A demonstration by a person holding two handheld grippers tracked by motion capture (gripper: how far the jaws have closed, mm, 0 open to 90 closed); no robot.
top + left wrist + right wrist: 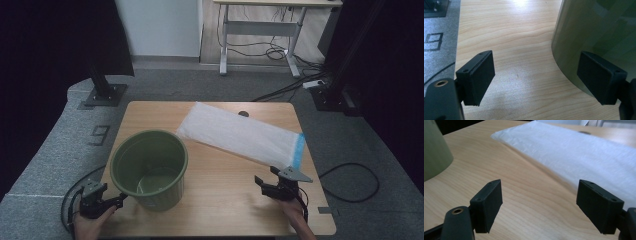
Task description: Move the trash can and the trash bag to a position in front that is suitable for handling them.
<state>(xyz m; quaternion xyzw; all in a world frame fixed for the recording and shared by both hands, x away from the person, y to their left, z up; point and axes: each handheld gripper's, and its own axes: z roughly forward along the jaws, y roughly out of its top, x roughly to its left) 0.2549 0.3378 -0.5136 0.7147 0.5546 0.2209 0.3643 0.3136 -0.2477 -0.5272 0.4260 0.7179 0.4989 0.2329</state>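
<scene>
A green plastic bucket point(149, 167) stands upright on the left half of the wooden table point(220, 200). A flat white plastic bag point(240, 132) with a blue strip at one end lies across the table's back right. My left gripper point(121, 198) is low at the front left corner, open, its tips just beside the bucket wall point(594, 35) with nothing between the jaws. My right gripper point(265, 181) is open near the front right, pointing at the bag's near edge point(584, 152), apart from it. The bucket's side point(434, 152) shows at the left of the right gripper view.
Grey carpet point(55, 150) surrounds the table. A black stand base point(104, 94) sits at the back left. Another desk point(260, 30) with loose cables stands behind. A black cable loop point(350, 182) lies on the floor at the right.
</scene>
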